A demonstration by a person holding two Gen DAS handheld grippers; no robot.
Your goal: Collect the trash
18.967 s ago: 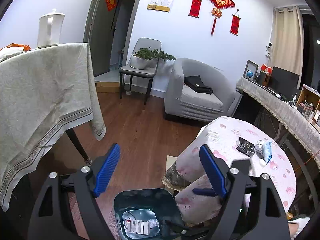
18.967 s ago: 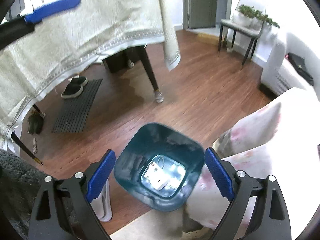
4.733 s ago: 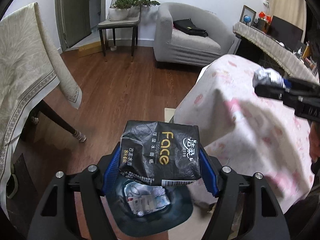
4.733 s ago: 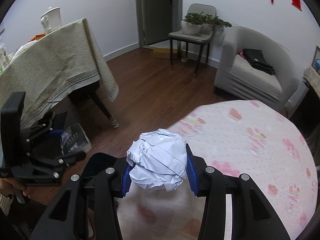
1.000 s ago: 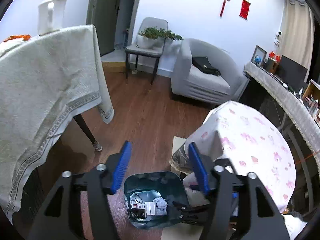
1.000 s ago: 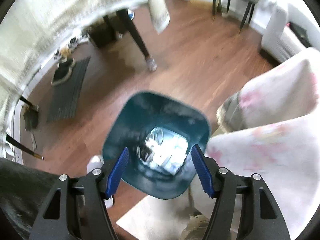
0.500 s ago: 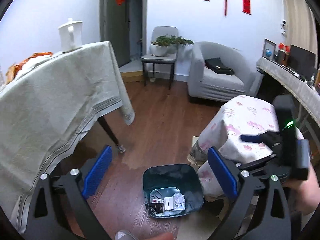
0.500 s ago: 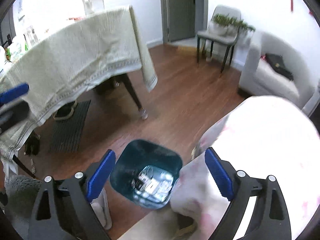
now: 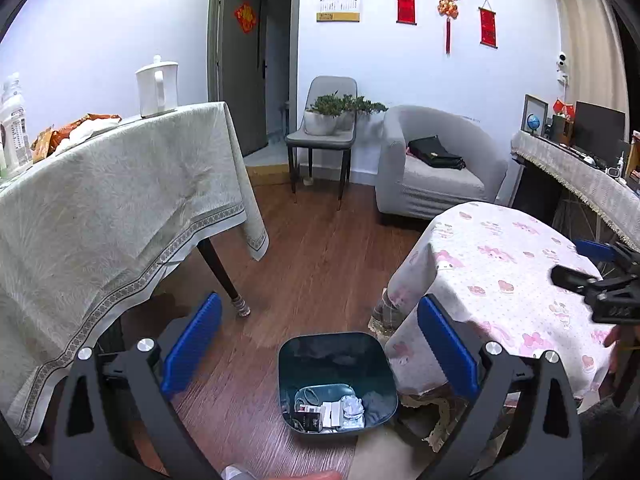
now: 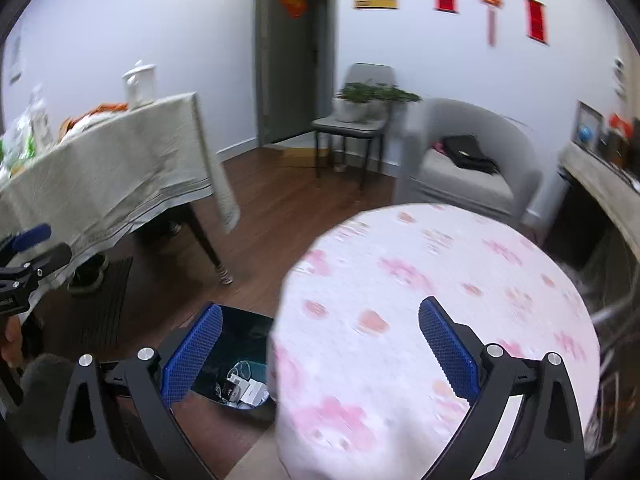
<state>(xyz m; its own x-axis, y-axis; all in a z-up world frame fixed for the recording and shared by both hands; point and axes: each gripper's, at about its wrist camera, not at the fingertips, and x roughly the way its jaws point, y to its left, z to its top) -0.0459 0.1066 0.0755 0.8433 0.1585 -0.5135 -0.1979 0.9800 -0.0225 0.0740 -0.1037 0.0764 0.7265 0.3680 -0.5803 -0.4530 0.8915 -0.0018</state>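
Looks basically done: both the left gripper (image 9: 318, 344) and right gripper (image 10: 318, 354) have just spread wide with nothing between them; trash (image 9: 330, 410) sits in the bin (image 9: 336, 346) at 6 o'clock; round table (image 10: 460, 280) looks bare.

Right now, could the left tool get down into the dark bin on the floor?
Probably yes: the left tool hangs open above the bin, whose mouth is uncovered with nothing between them.

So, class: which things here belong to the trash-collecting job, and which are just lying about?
Job:
- trash bin
- crumpled paper inside
- left gripper, open
- right gripper, open

Lying about:
- white jug
- potted plant
- black bag
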